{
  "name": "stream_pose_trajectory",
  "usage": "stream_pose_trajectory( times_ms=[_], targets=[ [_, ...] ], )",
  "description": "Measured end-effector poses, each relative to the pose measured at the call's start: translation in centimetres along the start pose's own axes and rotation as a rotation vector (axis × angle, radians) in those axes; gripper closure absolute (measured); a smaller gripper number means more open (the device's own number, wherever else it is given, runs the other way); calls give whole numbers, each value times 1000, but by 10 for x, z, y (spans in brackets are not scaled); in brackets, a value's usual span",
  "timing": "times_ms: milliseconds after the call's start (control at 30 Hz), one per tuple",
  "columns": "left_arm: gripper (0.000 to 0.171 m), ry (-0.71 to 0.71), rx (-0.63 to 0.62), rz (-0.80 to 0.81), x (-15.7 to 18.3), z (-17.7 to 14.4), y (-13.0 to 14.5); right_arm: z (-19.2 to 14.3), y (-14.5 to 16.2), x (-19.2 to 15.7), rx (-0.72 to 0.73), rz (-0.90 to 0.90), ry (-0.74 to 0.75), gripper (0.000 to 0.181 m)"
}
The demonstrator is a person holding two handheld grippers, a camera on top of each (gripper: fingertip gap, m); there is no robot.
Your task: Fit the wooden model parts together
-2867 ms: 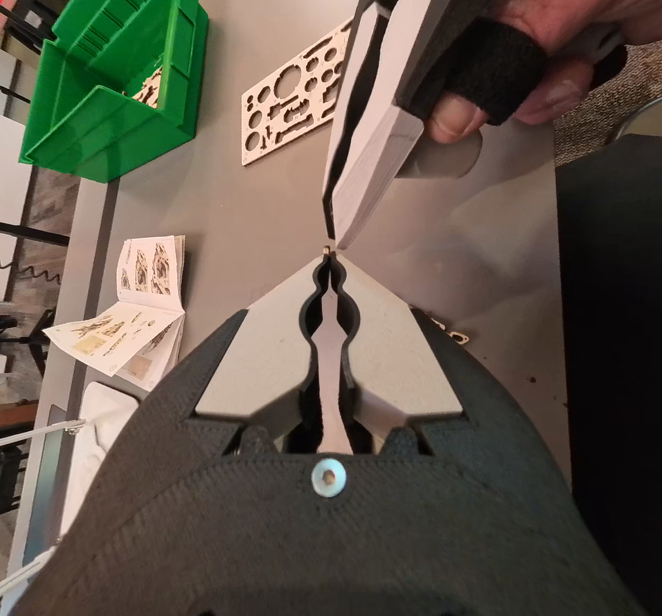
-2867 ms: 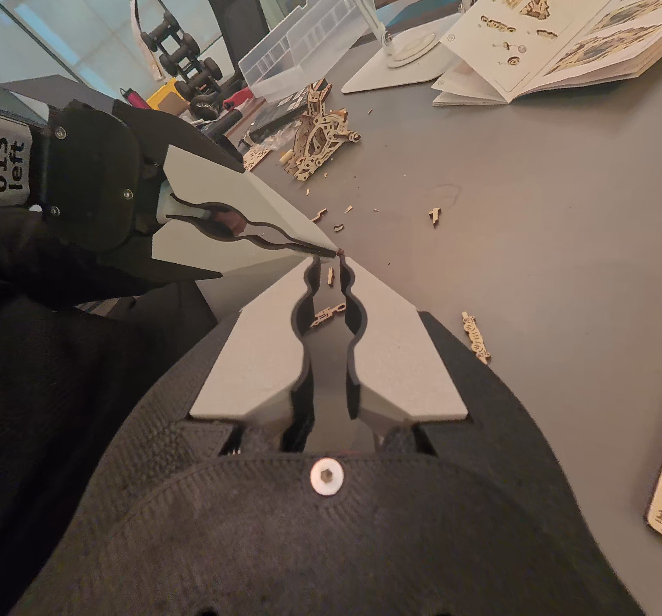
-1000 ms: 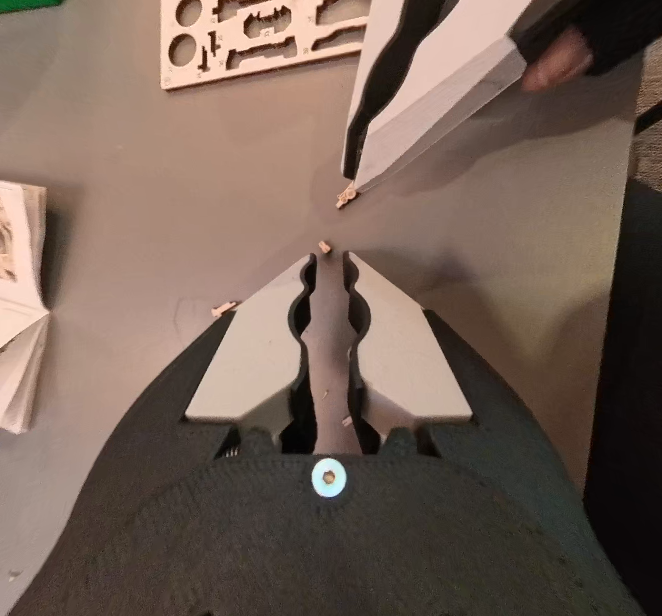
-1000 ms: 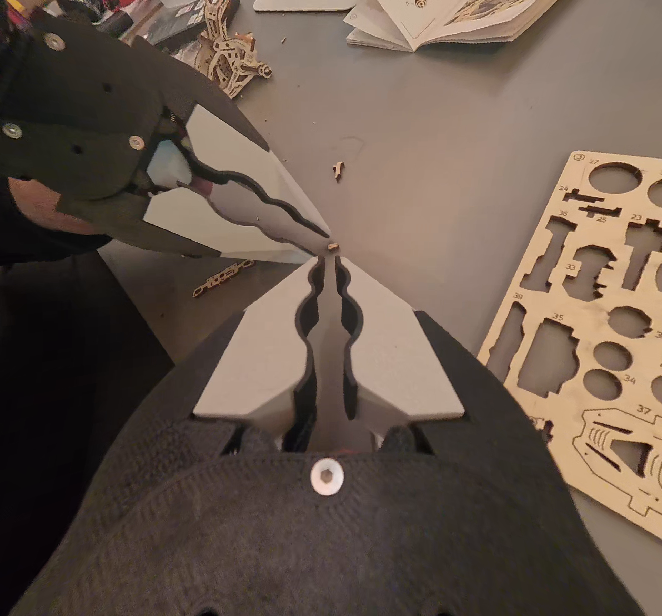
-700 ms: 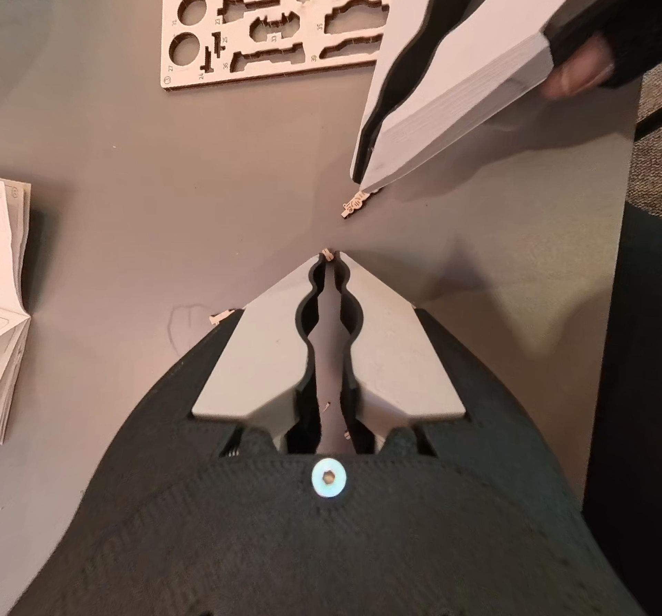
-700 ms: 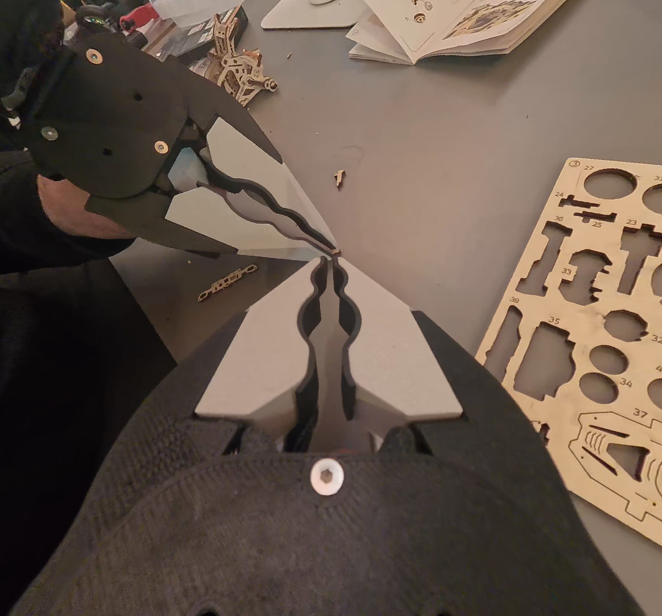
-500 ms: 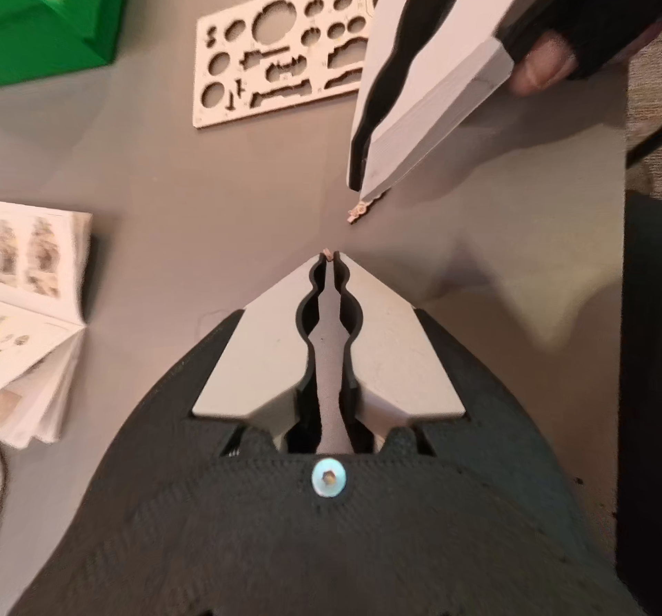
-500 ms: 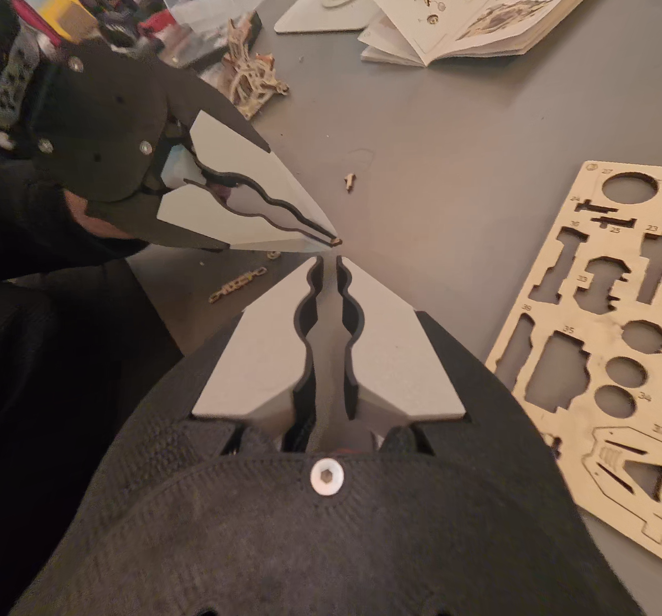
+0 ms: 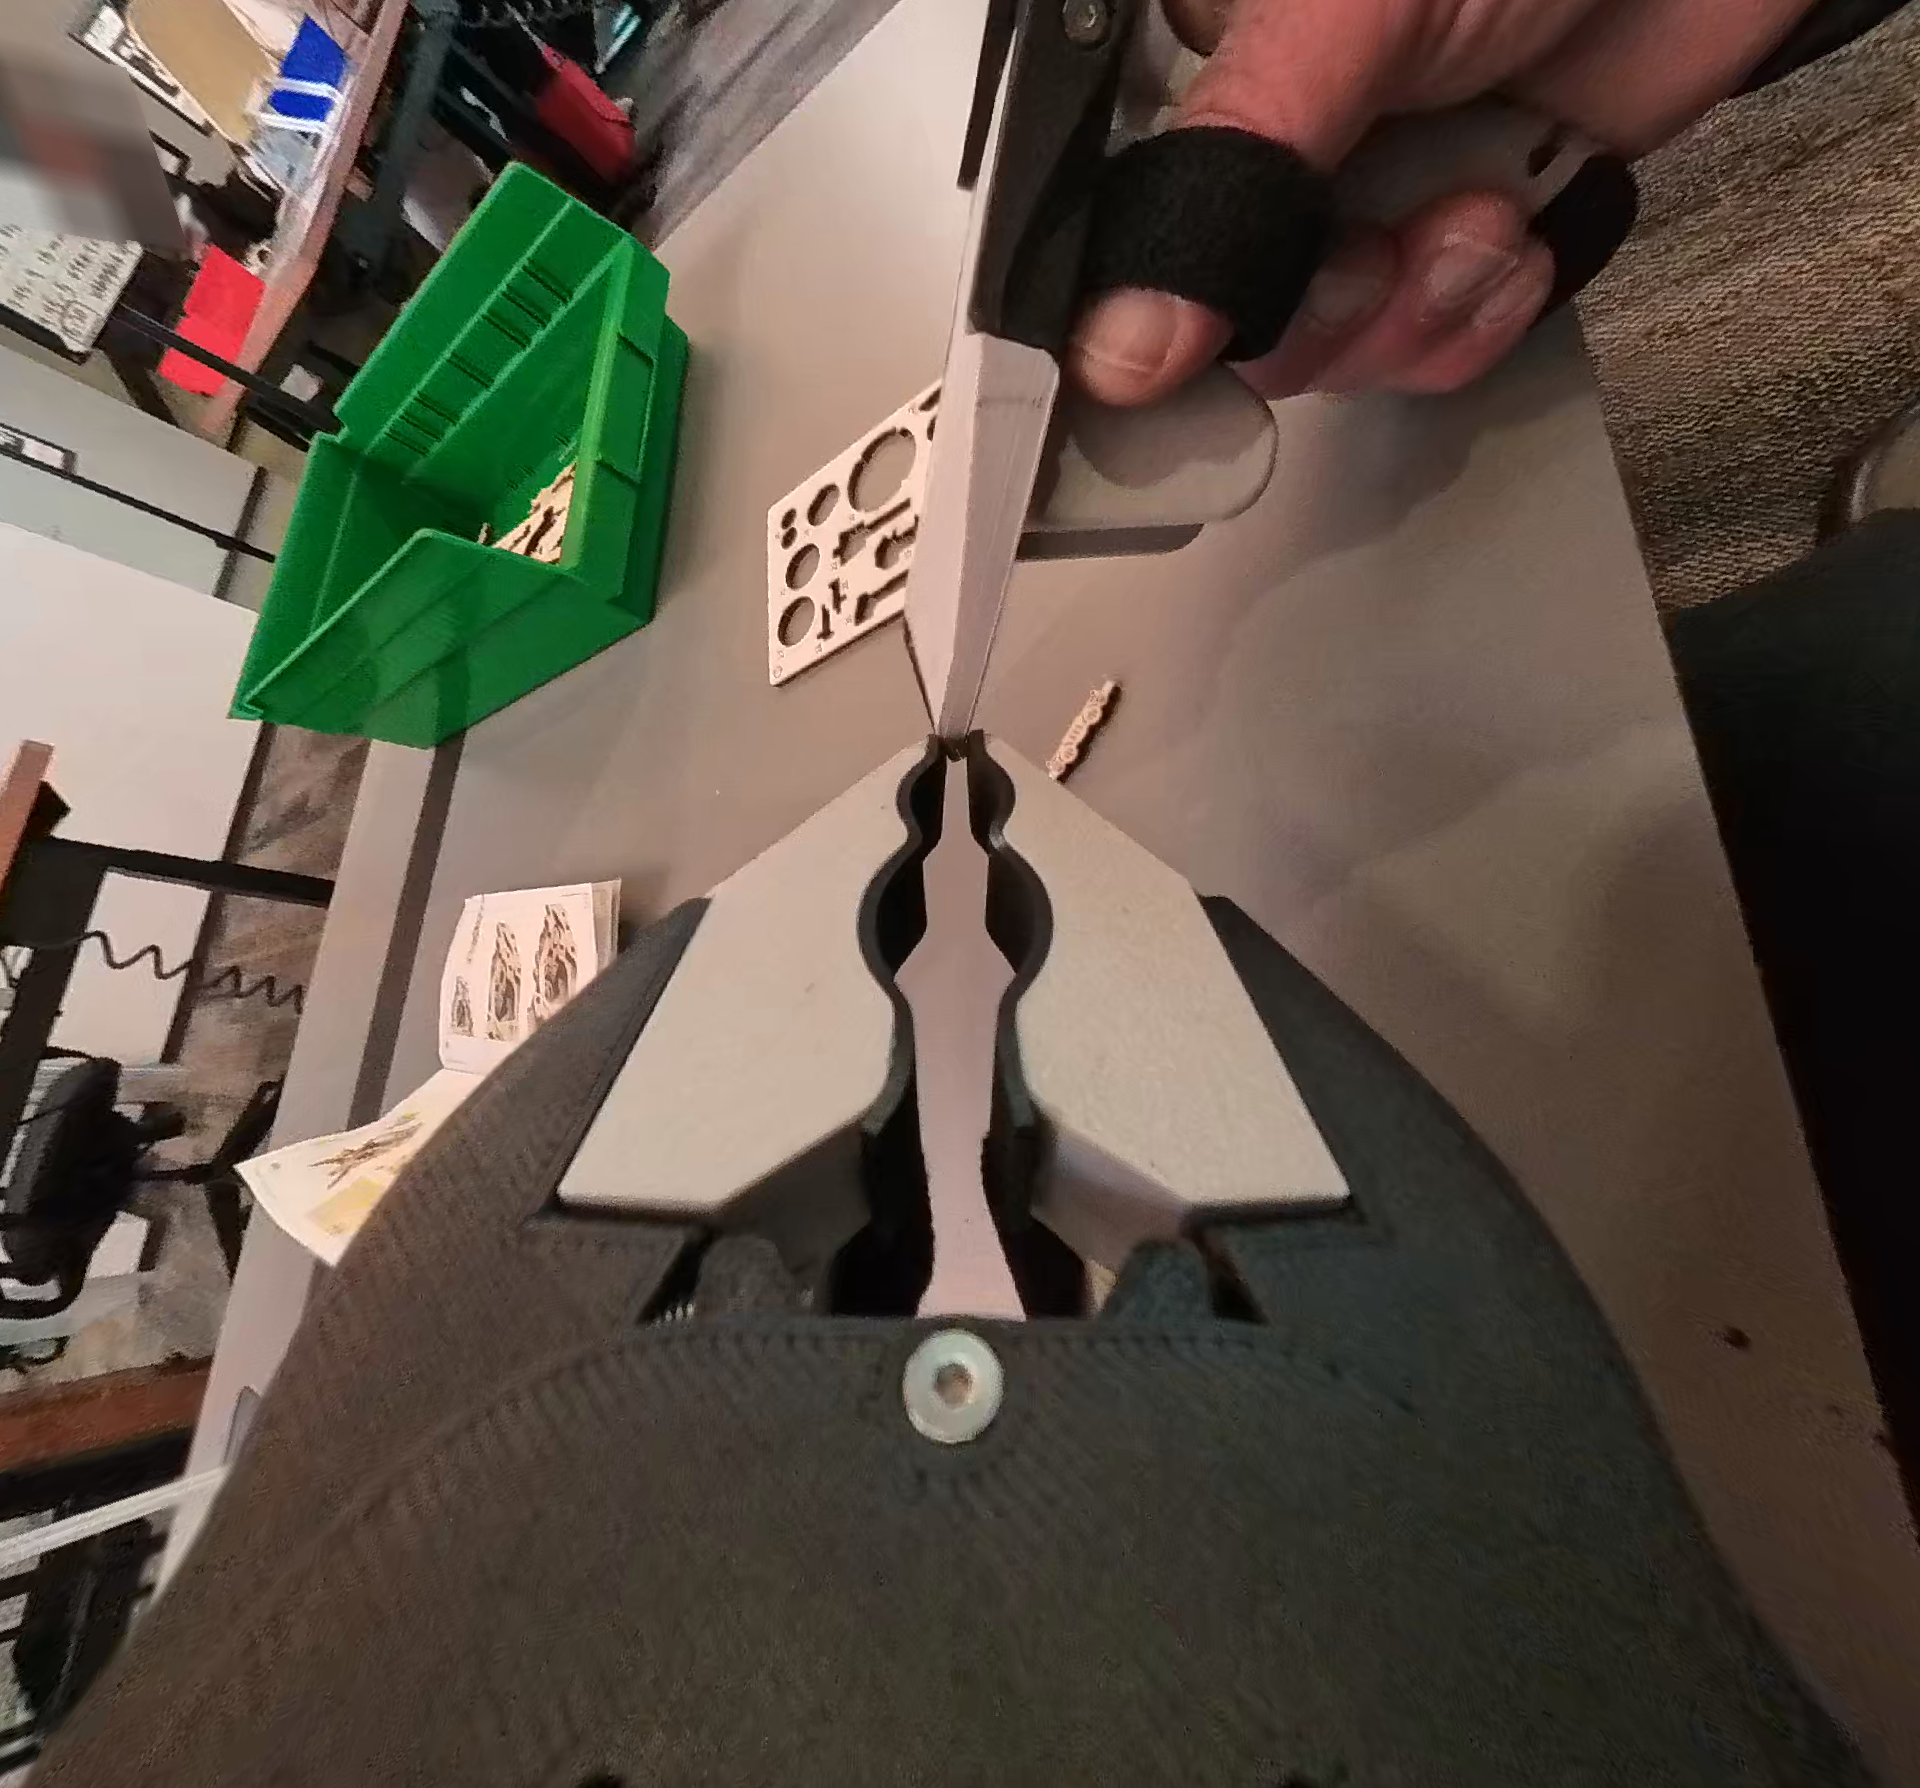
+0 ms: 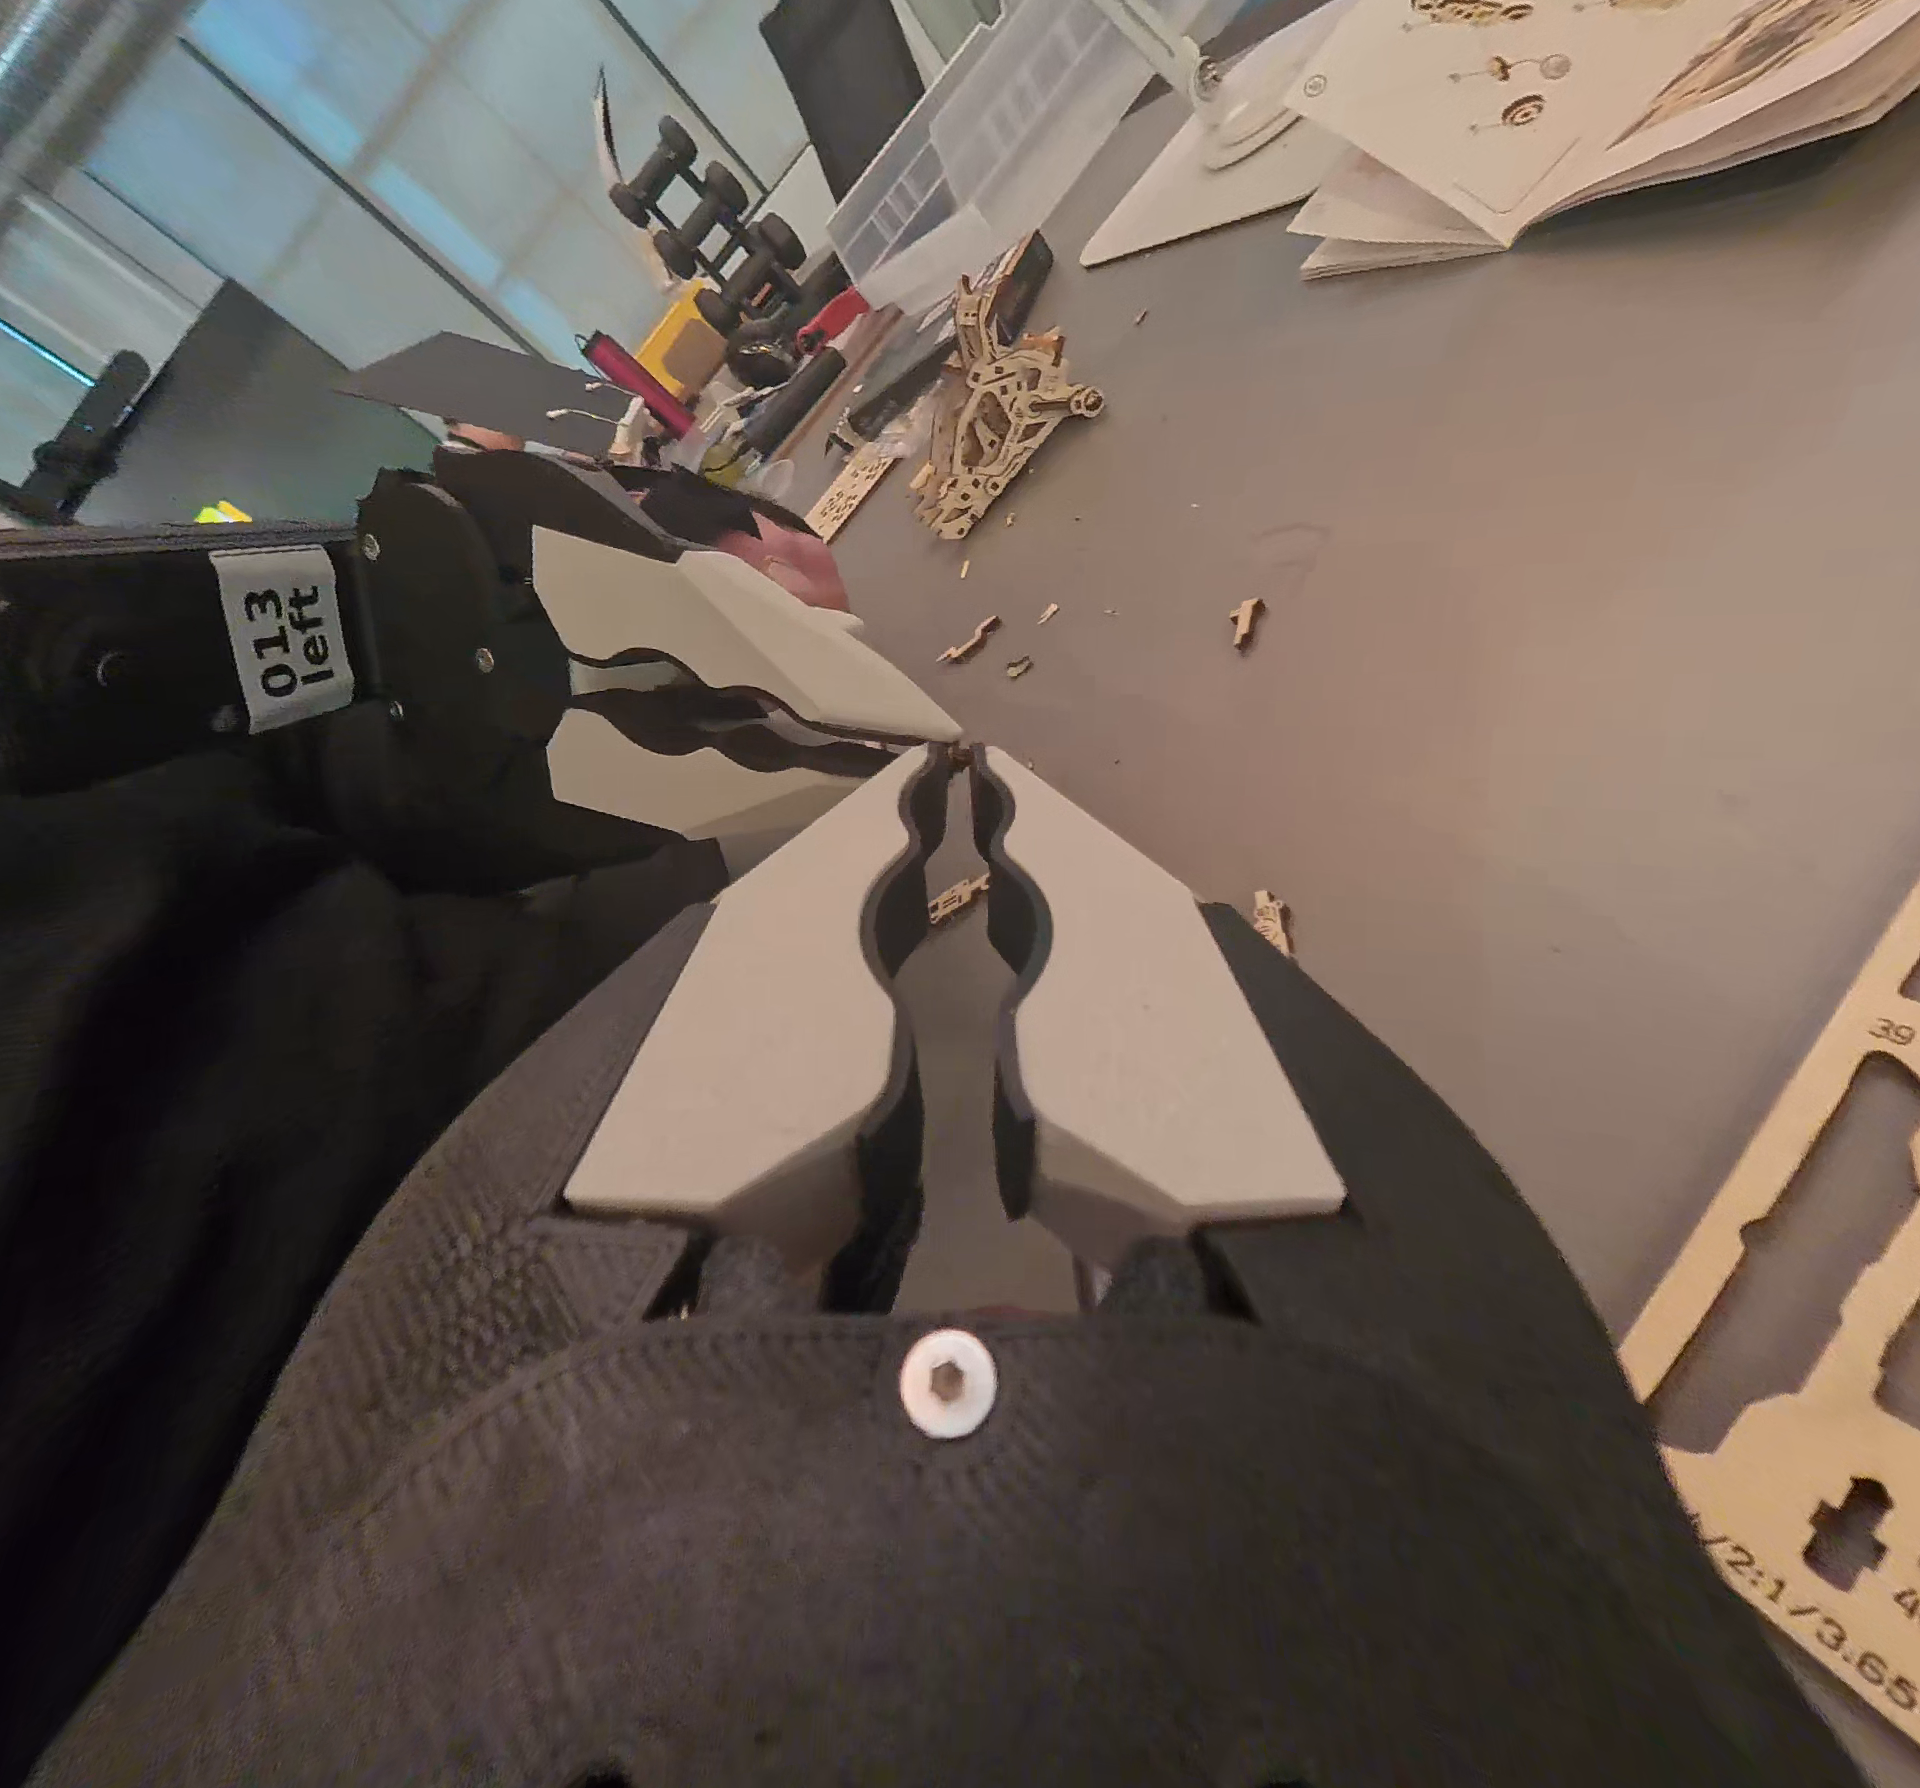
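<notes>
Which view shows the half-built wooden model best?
The right wrist view: the half-built wooden model stands unobstructed on the grey table beside loose scraps. The left wrist view does not show it at all.

The tiny wooden part (image 9: 952,747) where the two grippers' tips meet is too small to make out in either view; which gripper pinches it cannot be told. The cut-out wooden sheet (image 10: 1766,1250) runs off the right wrist view's right edge, and in the left wrist view the right gripper (image 9: 948,715) covers part of it. The open booklet (image 10: 1621,65) is cut off at the top right. The green bin (image 9: 416,595) hides most of its contents. Background shelves are blurred.
</notes>
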State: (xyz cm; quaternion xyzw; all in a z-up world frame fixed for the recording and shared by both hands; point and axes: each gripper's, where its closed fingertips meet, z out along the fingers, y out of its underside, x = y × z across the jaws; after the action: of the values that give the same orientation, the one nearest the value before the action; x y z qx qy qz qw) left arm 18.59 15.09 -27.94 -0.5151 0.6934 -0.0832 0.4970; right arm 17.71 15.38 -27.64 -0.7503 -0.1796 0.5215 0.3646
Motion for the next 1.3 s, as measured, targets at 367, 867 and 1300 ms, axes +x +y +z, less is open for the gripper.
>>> stream_pose_trajectory(
  times_ms=[367,867,1300],
  targets=[
    [161,39,-102,-242,12,-41,33,13,26,-11,-165,-198,72,181],
    [171,167,-130,-372,80,-56,59,57,80,-12,-497,-537,226,180],
    [171,217,-131,-372,88,-44,60,56,85,-7,-560,-557,254,180]
  ],
)
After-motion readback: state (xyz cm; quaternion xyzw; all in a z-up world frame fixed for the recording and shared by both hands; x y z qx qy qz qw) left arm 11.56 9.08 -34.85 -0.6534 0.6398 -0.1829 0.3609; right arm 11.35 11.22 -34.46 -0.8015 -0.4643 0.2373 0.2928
